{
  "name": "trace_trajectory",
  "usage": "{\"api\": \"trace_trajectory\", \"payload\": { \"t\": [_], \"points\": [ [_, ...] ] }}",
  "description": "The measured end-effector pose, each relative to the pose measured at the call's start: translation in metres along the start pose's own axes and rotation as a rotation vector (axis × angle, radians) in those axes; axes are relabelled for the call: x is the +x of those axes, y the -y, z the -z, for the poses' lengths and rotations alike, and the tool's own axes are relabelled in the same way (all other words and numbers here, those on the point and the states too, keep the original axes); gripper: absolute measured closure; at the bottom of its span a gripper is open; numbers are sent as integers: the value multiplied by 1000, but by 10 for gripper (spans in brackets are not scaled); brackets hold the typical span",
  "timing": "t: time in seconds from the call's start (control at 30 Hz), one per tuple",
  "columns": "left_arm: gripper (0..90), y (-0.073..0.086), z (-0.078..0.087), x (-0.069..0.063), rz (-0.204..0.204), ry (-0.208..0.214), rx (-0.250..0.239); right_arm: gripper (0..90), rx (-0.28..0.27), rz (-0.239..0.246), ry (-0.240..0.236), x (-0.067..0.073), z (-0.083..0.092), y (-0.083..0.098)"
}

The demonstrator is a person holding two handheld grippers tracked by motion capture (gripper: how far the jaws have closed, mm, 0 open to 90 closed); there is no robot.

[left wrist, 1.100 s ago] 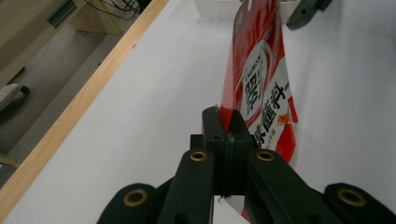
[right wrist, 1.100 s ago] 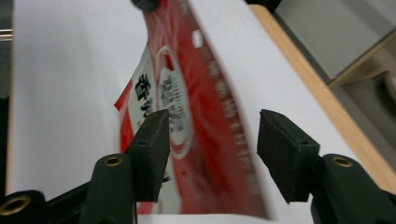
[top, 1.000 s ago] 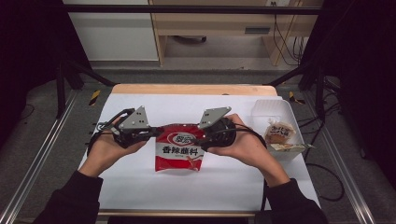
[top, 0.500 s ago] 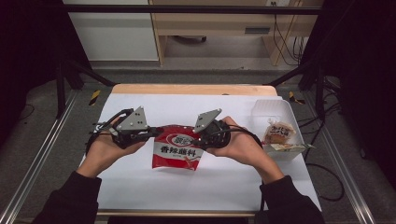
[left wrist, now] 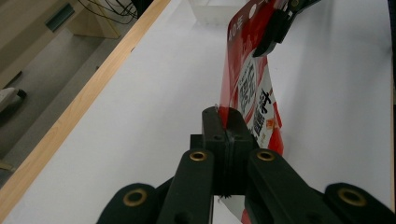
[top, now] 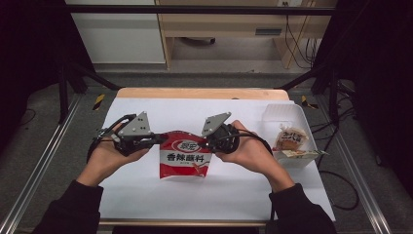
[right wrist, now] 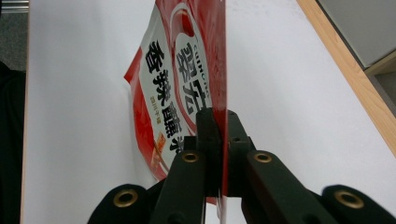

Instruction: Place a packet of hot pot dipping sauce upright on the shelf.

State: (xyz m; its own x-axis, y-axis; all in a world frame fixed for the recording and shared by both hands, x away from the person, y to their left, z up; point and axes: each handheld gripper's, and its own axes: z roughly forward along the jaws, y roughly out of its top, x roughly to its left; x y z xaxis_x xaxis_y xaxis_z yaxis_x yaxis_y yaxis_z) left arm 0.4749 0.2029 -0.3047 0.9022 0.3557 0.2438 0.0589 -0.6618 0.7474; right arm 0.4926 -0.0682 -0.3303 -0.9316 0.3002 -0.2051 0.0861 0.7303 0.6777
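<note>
Since the earlier frame our right tongs [top: 208,142] have been closing and now clench the upper right corner of the red packet [top: 185,159], which has slid a little toward 9 o'clock along with our hands. Our left tongs [top: 157,141] stay clamped on the packet's upper left corner, so the packet hangs stretched between the two, near the middle of the white tabletop [top: 234,112]. We see a glossy, crinkled foil pouch, roughly rectangular, red with a white panel and bold black characters; its thin flat top seam is pinched between the matte black jaws in the left gripper view [left wrist: 232,116] and in the right gripper view [right wrist: 223,112]. At 3 o'clock from the packet a clear plastic tray [top: 272,113] sits at the tabletop's right edge, holding a round wrapped snack [top: 291,138]; it lies well apart from the packet. A pale wooden strip [top: 195,93] borders the tabletop at 12 o'clock. Nothing stands between the tongs and the packet.
</note>
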Motion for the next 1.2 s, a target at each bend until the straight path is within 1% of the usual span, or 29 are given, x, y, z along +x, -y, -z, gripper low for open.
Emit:
{"api": "trace_trajectory", "payload": {
  "t": [0.1,0.17,0.2,0.23,0.27,0.33,0.4,0.43,0.47,0.5,0.53,0.57,0.67,0.7,0.8,0.83,0.87,0.9,0.93,1.0,1.07,1.17,1.2],
  "points": [
    [874,4,3,0,22,-1,-14,896,-3,13,1,0,3,-4],
    [809,7,5,0,36,-12,-30,897,-3,20,6,-1,5,-7],
    [713,10,6,0,57,-28,-41,897,-3,25,11,-2,7,-9],
    [591,13,6,0,81,-36,-56,897,0,35,17,-4,9,-10],
    [504,18,8,0,103,-42,-67,897,7,41,22,-6,11,-11],
    [413,27,9,-1,121,-61,-81,897,13,55,34,-10,15,-12],
    [324,39,10,-3,159,-70,-95,897,14,69,52,-15,20,-13],
    [294,39,10,-3,159,-70,-95,897,14,69,52,-15,20,-13],
    [294,50,9,-4,183,-73,-94,897,12,69,61,-17,23,-13],
    [250,65,7,-6,203,-73,-78,897,5,81,76,-24,31,-13],
    [238,74,5,-8,218,-72,-72,897,4,86,79,-26,34,-12],
    [226,81,4,-10,230,-69,-65,897,1,78,85,-28,37,-12],
    [198,110,-4,-17,281,-65,-32,897,0,86,93,-34,46,-12],
    [186,116,-5,-18,293,-67,-23,896,1,94,94,-36,50,-12],
    [153,137,-9,-26,334,-72,-9,896,-1,99,98,-41,58,-10],
    [147,145,-11,-29,350,-82,-6,896,-1,100,103,-42,61,-10],
    [132,145,-11,-29,350,-82,-6,896,-1,100,103,-42,61,-10],
    [120,151,-11,-32,368,-90,-8,896,-14,105,109,-45,68,-8],
    [117,153,-11,-33,370,-95,-12,896,-17,104,113,-46,69,-8],
    [102,155,-11,-34,365,-108,-5,896,-25,108,119,-48,73,-7],
    [97,158,-12,-35,366,-132,-7,896,-23,113,130,-52,76,-6],
    [98,165,-15,-36,393,-145,-15,896,-27,116,146,-56,79,-6],
    [98,167,-16,-36,397,-147,-10,897,-28,118,149,-58,81,-6]
  ]
}}
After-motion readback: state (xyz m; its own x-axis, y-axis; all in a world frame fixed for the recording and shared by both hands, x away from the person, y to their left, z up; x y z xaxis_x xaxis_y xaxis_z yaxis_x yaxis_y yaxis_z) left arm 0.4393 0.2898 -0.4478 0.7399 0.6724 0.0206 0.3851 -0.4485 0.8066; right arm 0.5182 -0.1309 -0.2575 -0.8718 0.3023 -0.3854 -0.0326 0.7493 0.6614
